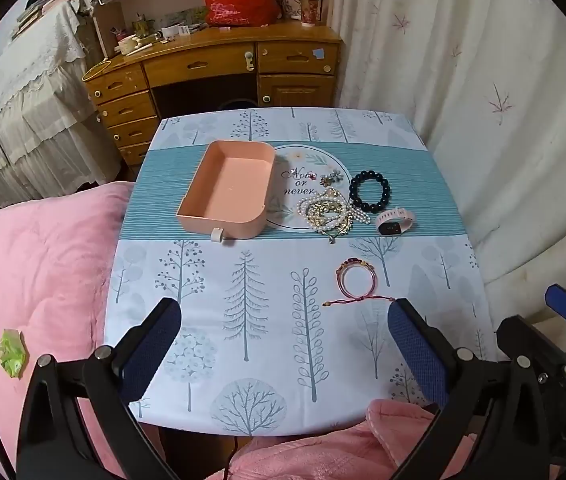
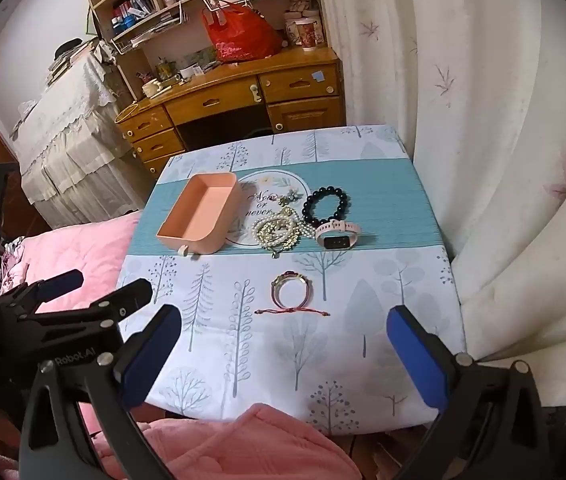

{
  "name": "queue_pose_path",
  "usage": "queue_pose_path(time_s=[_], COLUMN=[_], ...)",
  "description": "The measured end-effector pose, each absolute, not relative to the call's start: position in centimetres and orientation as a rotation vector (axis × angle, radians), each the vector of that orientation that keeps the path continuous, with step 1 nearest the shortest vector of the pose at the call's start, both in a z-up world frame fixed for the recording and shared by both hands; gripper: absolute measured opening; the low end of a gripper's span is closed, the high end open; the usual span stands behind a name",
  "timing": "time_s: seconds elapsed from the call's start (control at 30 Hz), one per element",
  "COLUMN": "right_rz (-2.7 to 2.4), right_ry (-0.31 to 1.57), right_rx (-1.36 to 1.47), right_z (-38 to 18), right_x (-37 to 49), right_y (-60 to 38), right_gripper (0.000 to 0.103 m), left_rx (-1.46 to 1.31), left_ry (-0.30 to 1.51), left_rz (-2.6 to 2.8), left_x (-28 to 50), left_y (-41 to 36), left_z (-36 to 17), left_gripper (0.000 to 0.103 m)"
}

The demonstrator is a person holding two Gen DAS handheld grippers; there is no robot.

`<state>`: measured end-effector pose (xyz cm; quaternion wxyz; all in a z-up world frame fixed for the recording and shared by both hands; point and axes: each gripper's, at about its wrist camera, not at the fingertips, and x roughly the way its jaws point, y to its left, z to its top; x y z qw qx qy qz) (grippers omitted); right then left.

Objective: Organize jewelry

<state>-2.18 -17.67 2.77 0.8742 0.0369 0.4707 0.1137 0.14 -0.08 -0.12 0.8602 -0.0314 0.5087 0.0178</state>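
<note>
A: From the left wrist, what lies nearest?

B: The left tongs (image 1: 283, 344), spread wide with nothing between them, above the near part of the surface (image 1: 203, 288). Past them a pink bangle (image 1: 357, 280) and a red cord (image 1: 357, 300) lie close together. Farther off, an empty pink box (image 1: 229, 190) sits left of a pearl and chain heap (image 1: 327, 212), a black bead bracelet (image 1: 370, 189) and a watch (image 1: 395, 222).

A: And the right wrist?

B: The right tongs (image 2: 283, 344), equally wide and empty. The left tongs (image 2: 95, 288) show at the left. The bangle (image 2: 291, 289) lies ahead, the box (image 2: 199, 212) beyond, left of the heap (image 2: 277, 230).
</note>
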Motion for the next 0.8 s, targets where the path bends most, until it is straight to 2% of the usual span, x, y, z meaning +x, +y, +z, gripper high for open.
queue_pose_path(time_s=[0.8], right_rz=[0.203], right_ry=[1.026], right_rx=[0.067], right_z=[2.1], right_x=[-0.7], right_y=[-16.7], right_gripper=[0.103], left_rx=[-0.044], left_ry=[1.036], left_rz=[0.058], left_x=[0.8], left_y=[0.8], left_z=[0.5], left_gripper=[0.102])
